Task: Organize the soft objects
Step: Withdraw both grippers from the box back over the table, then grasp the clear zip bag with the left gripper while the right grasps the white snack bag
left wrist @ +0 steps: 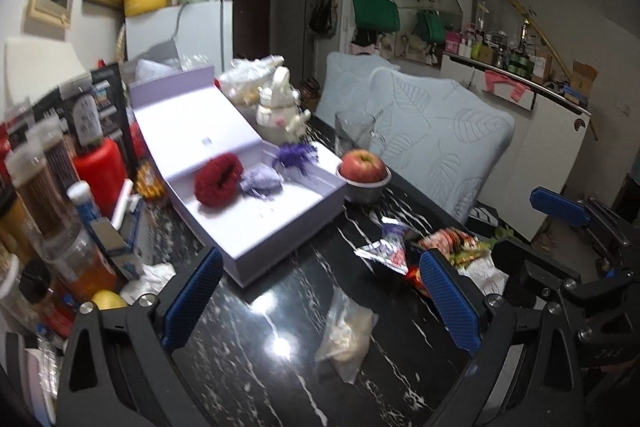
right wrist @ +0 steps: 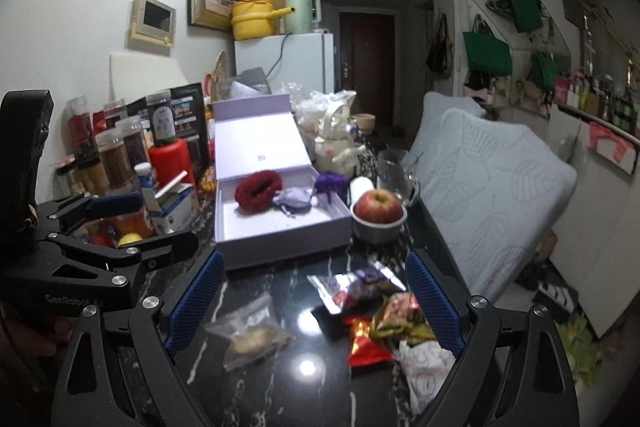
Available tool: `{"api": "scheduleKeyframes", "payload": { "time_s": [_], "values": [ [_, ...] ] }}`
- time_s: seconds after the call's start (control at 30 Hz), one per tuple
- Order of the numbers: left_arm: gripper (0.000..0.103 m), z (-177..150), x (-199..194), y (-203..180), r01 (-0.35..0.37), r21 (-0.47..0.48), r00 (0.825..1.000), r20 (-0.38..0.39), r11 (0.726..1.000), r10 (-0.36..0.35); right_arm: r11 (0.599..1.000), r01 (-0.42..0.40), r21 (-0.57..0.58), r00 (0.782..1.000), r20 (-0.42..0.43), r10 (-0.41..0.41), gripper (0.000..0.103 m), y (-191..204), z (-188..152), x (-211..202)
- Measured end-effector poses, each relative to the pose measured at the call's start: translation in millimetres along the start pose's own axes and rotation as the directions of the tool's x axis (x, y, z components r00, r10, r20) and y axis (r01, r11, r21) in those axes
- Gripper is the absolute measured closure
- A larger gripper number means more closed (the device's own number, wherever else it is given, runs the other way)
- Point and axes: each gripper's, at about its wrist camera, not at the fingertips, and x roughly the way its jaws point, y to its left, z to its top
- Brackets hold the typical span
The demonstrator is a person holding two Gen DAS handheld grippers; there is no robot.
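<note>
An open lilac box (left wrist: 280,227) (right wrist: 280,239) lies on the black marble table. Inside it are a red fuzzy scrunchie (left wrist: 218,179) (right wrist: 258,191), a pale lilac cloth pouch (left wrist: 260,183) (right wrist: 294,202) and a purple fuzzy piece (left wrist: 296,157) (right wrist: 330,183). My left gripper (left wrist: 320,299) is open and empty, hovering over the table in front of the box. My right gripper (right wrist: 316,307) is open and empty, above snack wrappers (right wrist: 376,311). The left gripper also shows in the right wrist view (right wrist: 132,223).
An apple in a metal bowl (left wrist: 364,169) (right wrist: 378,213) stands right of the box. A clear bag (left wrist: 346,335) (right wrist: 252,335) lies near my grippers. Jars and a red container (left wrist: 100,167) crowd the left. A white teapot (left wrist: 280,111) and glass (right wrist: 394,171) stand behind.
</note>
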Motion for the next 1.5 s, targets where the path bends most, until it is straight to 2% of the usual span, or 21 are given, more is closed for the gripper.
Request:
{"api": "scheduleKeyframes", "payload": {
  "time_s": [0.13, 0.4, 0.53, 1.0, 1.2, 1.27, 1.3, 1.33, 1.37, 1.5],
  "values": [
    [0.003, -15, 10, -3, 0.044, -0.004, 0.999, -0.030, 0.999, -0.044, 1.000, -0.002, 0.013, 1.000, -0.017, 0.002, 0.010, -3, -17, 4],
    [0.003, -39, 32, -16, 0.066, 0.035, 0.994, -0.089, 0.997, -0.063, 0.999, -0.019, 0.049, 0.998, -0.058, 0.022, 0.010, -13, -45, 17],
    [0.003, -51, 50, -16, 0.103, 0.018, 0.985, -0.142, 0.995, -0.099, 0.997, -0.024, 0.072, 0.997, -0.076, 0.029, 0.010, -21, -57, 26],
    [0.003, -83, 111, -19, 0.121, 0.017, 0.950, -0.292, 0.993, -0.111, 0.997, 0.032, 0.064, 0.993, -0.118, -0.024, 0.010, -40, -83, 48],
    [0.026, -90, 129, -17, 0.151, -0.025, 0.928, -0.340, 0.988, -0.150, 0.992, 0.027, 0.127, 0.993, -0.120, -0.012, 0.010, -55, -83, 54],
    [0.045, -91, 134, -16, 0.160, -0.030, 0.922, -0.352, 0.987, -0.161, 0.990, 0.036, 0.139, 0.993, -0.120, -0.019, 0.010, -60, -83, 55],
    [0.050, -92, 136, -17, 0.165, -0.030, 0.919, -0.359, 0.986, -0.165, 0.989, 0.040, 0.144, 0.993, -0.120, -0.023, 0.010, -62, -83, 55],
    [0.061, -94, 138, -19, 0.169, -0.025, 0.915, -0.367, 0.985, -0.166, 0.988, 0.044, 0.146, 0.992, -0.119, -0.027, 0.010, -65, -83, 55],
    [0.062, -93, 138, -21, 0.162, -0.010, 0.920, -0.360, 0.987, -0.155, 0.988, 0.051, 0.146, 0.992, -0.119, -0.034, 0.010, -66, -83, 54],
    [0.064, -91, 139, -26, 0.177, -0.004, 0.919, -0.357, 0.984, -0.166, 0.987, 0.095, 0.126, 0.990, -0.113, -0.081, 0.010, -71, -84, 52]
  ]
}}
